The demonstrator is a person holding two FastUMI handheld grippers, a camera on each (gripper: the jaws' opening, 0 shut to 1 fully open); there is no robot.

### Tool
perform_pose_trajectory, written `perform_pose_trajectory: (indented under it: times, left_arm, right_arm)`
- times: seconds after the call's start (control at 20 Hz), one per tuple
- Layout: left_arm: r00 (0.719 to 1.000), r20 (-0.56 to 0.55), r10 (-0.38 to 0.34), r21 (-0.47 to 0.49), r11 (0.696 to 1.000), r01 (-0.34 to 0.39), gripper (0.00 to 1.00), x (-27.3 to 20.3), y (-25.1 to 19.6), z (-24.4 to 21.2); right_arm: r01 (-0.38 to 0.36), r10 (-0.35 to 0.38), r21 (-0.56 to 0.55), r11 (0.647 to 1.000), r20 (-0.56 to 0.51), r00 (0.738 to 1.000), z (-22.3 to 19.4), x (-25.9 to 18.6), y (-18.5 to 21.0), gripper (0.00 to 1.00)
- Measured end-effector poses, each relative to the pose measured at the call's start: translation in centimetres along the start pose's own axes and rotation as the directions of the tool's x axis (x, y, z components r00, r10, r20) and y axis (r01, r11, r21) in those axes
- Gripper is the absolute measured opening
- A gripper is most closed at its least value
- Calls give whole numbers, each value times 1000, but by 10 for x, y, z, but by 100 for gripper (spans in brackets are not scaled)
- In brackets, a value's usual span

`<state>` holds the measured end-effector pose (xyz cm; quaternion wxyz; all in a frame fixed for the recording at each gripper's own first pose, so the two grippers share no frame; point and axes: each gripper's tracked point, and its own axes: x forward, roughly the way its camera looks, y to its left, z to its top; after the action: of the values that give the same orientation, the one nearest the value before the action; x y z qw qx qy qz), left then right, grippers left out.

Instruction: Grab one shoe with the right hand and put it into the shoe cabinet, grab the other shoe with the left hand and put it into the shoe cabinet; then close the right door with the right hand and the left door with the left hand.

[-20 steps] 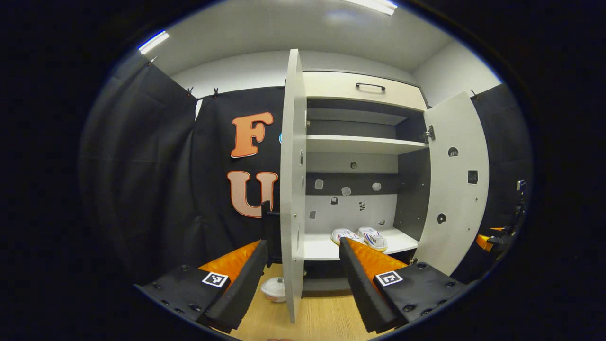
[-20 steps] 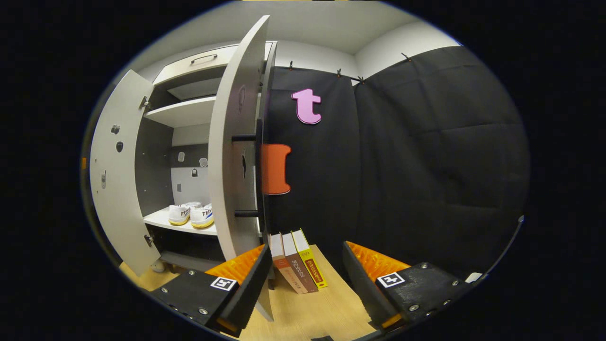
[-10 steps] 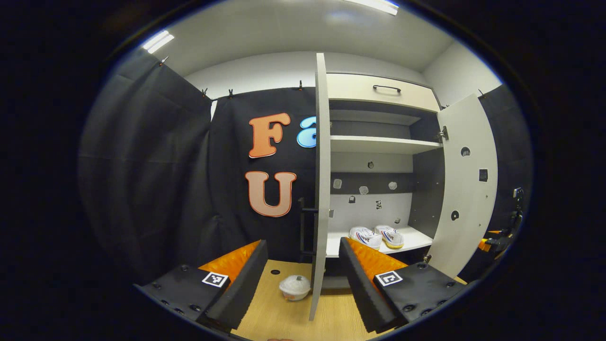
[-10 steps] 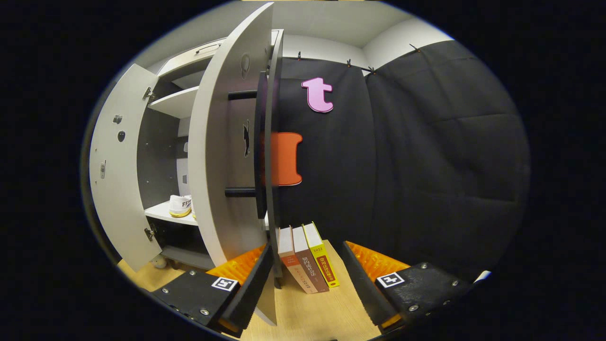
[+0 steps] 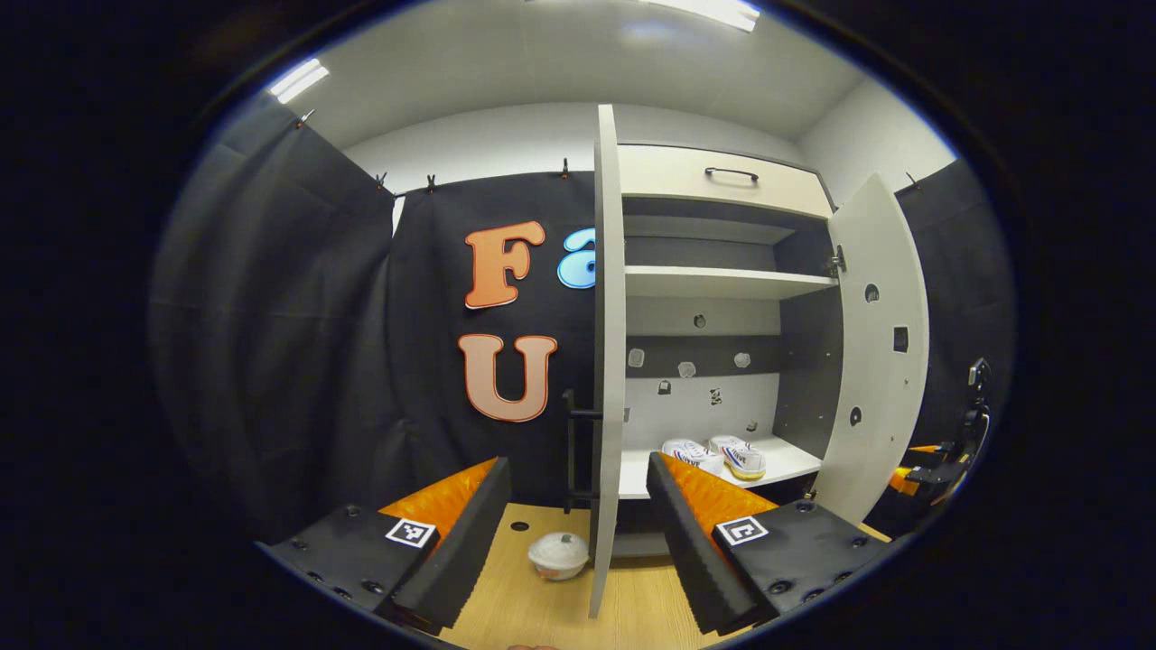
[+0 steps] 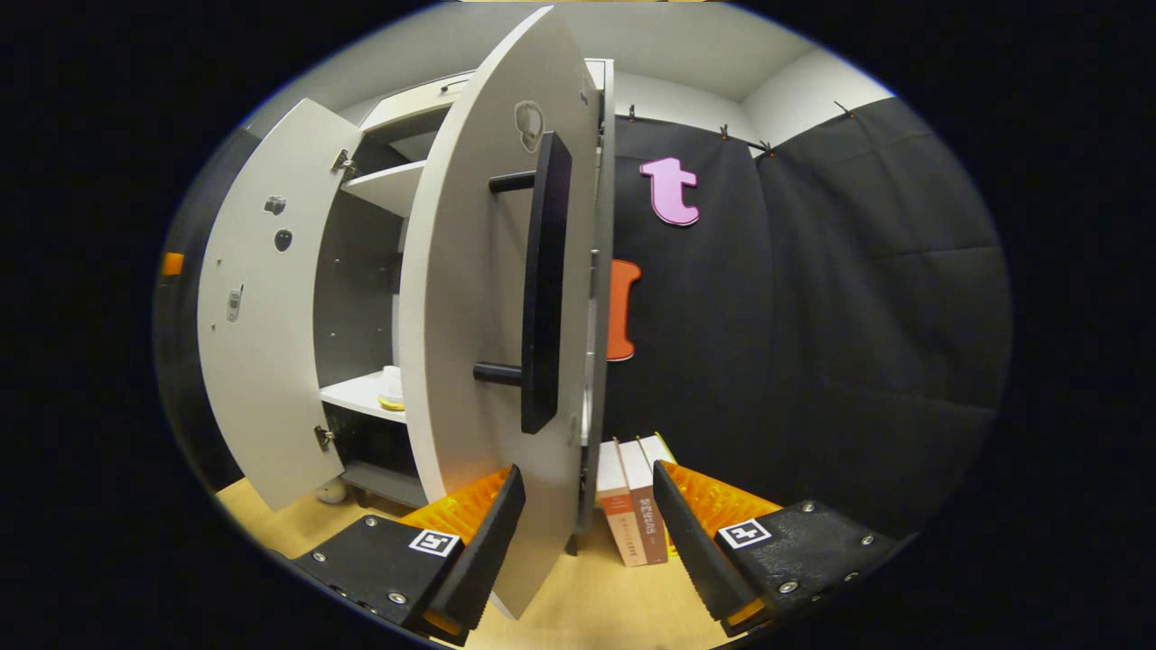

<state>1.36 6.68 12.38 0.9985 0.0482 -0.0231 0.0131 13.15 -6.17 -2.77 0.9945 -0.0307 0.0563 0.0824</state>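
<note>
The shoe cabinet [image 5: 722,176] stands open with both white shoes [image 5: 715,457] side by side on its lower shelf. Its left door [image 5: 607,361] is edge-on in the left gripper view, and my left gripper [image 5: 573,542] is open with that door's lower edge between its fingers. The right door [image 5: 876,361] stands ajar. In the right gripper view the right door [image 6: 470,316] shows its outer face and black bar handle [image 6: 542,280]. My right gripper [image 6: 587,542] is open just below the door's edge. One shoe [image 6: 391,394] peeks out behind the door.
A white lidded bowl [image 5: 560,552] sits on the wooden floor by the left door. Several books [image 6: 632,506] lean against the black cloth wall right of the cabinet. The other gripper [image 5: 939,456] shows far right in the left gripper view.
The right gripper has come around to the right door's outer side, so its face and handle now show and hide most of the shoes. The left gripper view has shifted only slightly.
</note>
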Motion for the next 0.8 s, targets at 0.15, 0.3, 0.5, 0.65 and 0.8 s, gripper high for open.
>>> perform_pose_trajectory:
  times: [0.15, 0.3, 0.5, 0.65, 0.8]
  left_arm:
    - [1000, 2, 23, -8, 1000, -23, 97, -4, 12, 2]
    - [999, 3, 34, -24, 999, -34, 97, -5, 20, 1]
    - [998, 0, 65, -24, 998, -65, 95, -8, 32, -1]
    - [996, -15, 83, -28, 996, -83, 95, -8, 42, -7]
    - [995, -21, 98, -27, 995, -98, 97, -7, 53, -11]
  right_arm:
    - [-55, 55, 5, 998, -1, 998, 3, 16, 29, 88]
    - [-102, 102, 10, 995, -1, 995, 4, 32, 60, 88]
    - [-154, 154, 7, 988, 2, 988, 5, 65, 102, 91]
    - [-169, 169, 3, 986, -9, 986, 8, 91, 128, 85]
    - [-144, 144, 2, 990, 0, 990, 14, 97, 131, 90]
